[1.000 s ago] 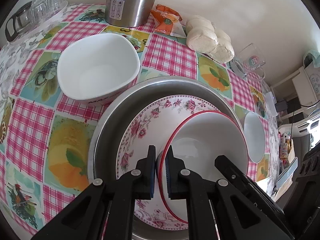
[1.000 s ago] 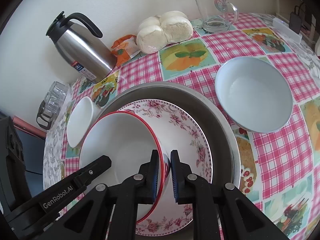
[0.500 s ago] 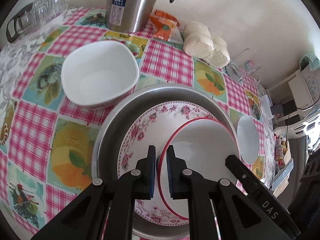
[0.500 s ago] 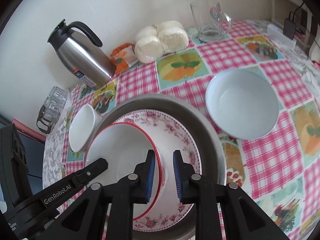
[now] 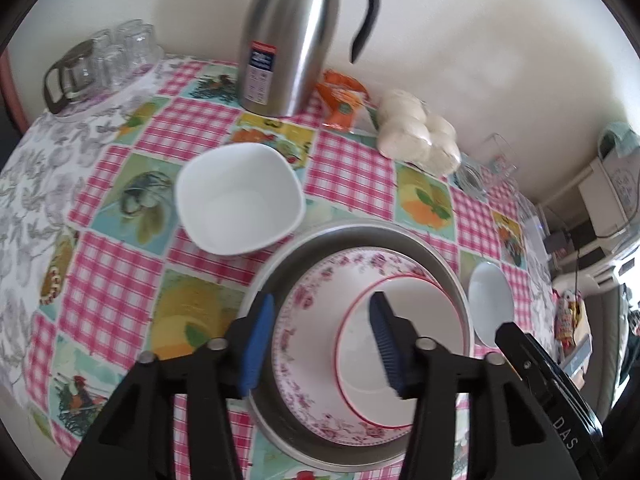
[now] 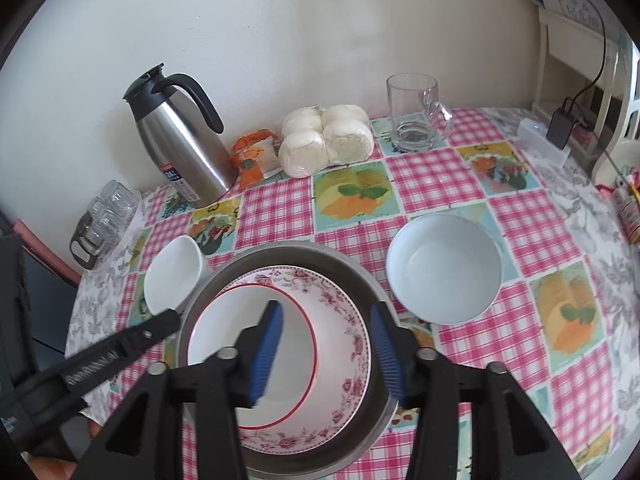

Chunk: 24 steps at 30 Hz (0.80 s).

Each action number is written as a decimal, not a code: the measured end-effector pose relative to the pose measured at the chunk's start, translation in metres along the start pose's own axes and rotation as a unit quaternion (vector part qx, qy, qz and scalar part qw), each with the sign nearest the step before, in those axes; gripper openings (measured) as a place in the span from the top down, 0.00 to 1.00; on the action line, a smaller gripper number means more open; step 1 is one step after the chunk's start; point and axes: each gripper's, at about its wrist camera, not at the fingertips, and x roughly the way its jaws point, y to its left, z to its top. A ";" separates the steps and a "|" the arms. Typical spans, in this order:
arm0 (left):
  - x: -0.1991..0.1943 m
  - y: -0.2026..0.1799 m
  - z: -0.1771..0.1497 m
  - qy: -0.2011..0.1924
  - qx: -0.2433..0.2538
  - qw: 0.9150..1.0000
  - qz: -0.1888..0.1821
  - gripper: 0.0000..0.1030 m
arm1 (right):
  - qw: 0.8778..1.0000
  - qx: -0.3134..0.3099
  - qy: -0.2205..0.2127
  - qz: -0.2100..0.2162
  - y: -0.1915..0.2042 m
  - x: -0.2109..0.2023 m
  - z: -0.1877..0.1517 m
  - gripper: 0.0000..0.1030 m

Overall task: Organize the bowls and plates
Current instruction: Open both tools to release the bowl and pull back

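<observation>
The plates and bowls sit in one group toward the near edge of the tabletop (image 6: 436, 184), and the stack in the middle looks like the point of the sorting: a red-rimmed bowl (image 6: 248, 356) lies inside a floral plate (image 6: 340, 344), which lies inside a wide metal basin (image 6: 320, 258), so each smaller piece nests in a larger one. From left to right in the right wrist view there is one white squarish bowl (image 6: 172, 274) just beside the basin's left rim, then the nested stack, then one pale round bowl (image 6: 444, 268) just beside its right rim; both loose bowls appear to be waiting to join the stack. That makes three bowls, one plate and one basin. The left claw (image 5: 322, 344) hangs over the stack with its jaws spread wide and nothing between them, and the right claw (image 6: 326, 350) is likewise wide apart and empty above the plate. Along the far edge stand one steel thermos jug (image 6: 180, 136), one orange packet (image 6: 254, 158), one bag of buns (image 6: 326, 140) and one glass mug (image 6: 414, 118).
</observation>
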 end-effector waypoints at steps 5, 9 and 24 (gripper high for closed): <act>-0.002 0.009 0.002 -0.007 0.000 0.999 0.047 0.36 | 1.000 -0.010 0.005 -0.020 0.001 0.002 0.000 0.34; -0.004 0.017 0.003 -0.017 -0.005 0.997 0.079 0.33 | 0.999 -0.020 0.007 -0.034 0.002 0.004 0.000 0.26; -0.030 0.030 0.008 -0.066 0.012 0.987 0.148 0.12 | 0.999 -0.033 0.005 -0.036 0.003 0.004 -0.001 0.00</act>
